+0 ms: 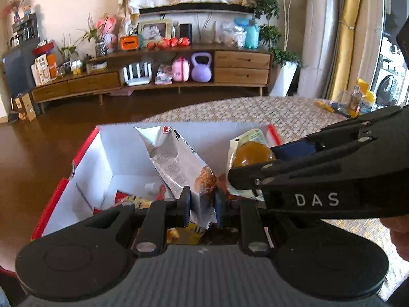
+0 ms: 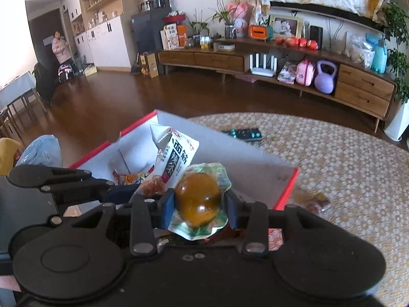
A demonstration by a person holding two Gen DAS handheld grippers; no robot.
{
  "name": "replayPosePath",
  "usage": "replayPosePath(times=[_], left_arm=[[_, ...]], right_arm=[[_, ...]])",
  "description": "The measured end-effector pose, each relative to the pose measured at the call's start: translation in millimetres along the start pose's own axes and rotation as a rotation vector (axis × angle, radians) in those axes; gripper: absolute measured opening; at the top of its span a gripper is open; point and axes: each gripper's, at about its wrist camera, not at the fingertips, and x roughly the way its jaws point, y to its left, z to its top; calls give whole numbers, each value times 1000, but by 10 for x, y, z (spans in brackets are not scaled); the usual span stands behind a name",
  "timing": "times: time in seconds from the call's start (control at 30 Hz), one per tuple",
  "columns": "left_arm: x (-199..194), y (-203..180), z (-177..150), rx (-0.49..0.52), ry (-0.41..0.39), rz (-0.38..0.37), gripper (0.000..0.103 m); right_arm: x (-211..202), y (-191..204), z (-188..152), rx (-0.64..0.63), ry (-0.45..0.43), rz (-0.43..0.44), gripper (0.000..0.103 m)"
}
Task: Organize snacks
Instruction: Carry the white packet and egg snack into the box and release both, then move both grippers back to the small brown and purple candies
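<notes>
- Lowering both packets into the red-edged box (image 1: 84,153) is the step in hand, so bring each one well inside its white walls before you let go.
- Keep your two tongs apart as you descend; in the left wrist view the right tongs (image 1: 255,163) cross just above and beside the left tongs (image 1: 202,204), and they could knock together.
- Aim for the bare floor of the box, beside the orange-and-yellow snacks (image 2: 130,177) already lying at the bottom.
- Your left tongs are clenched almost fully, pinching the thin sealed edge of the silver snack packet (image 1: 176,161), which stands up over the box.
- Your right tongs (image 2: 200,204) are partly closed around the wrapped brown egg-like snack (image 2: 198,199), pads pressing its sides, just above the box near its red corner.
- More packets (image 2: 314,202) wait on the patterned worktop (image 2: 345,179) beside the box.
</notes>
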Motion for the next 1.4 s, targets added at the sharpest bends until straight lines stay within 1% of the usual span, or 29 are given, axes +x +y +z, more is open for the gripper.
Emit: replayPosePath(times=[0.2, 0.43, 0.57, 0.63, 0.73, 0.77, 0.8, 0.83, 0.87, 0.9, 0.93, 1.2, 1.33, 1.4], left_arm=[[110, 78, -109, -24, 34, 4, 18], [134, 44, -116, -9, 40, 39, 21], [124, 16, -93, -10, 42, 58, 22], [119, 18, -81, -12, 46, 59, 25], [96, 0, -62, -12, 50, 73, 28], [82, -7, -55, -13, 48, 70, 30], [67, -19, -47, -9, 46, 70, 41], [51, -35, -49, -5, 42, 75, 53], [26, -46, -46, -7, 30, 82, 73], [-19, -50, -43, -16, 9, 89, 75], [-57, -52, -34, -22, -7, 93, 75], [-223, -243, 80, -5, -46, 103, 75], [-295, -398, 147, -1, -72, 92, 75], [-325, -519, 197, 3, -86, 75, 75]], right_arm=[[158, 42, -83, -14, 35, -12, 39], [222, 5, -127, -6, 55, -27, 41], [207, -1, -129, -7, 55, -34, 41], [183, -9, -128, -5, 52, -24, 42], [127, -20, -126, -7, 43, -28, 46], [100, -31, -124, -3, 39, -20, 46], [76, -30, -121, -4, 36, -18, 46], [55, -35, -117, -4, 31, -19, 46], [17, -52, -116, 0, 25, -19, 47], [-16, -69, -113, 5, 20, -17, 47], [-52, -88, -110, 9, 14, -17, 47], [-447, -406, -199, 45, -39, -45, 49], [-661, -643, -319, 52, -62, -85, 51], [-762, -769, -405, 51, -74, -110, 52]])
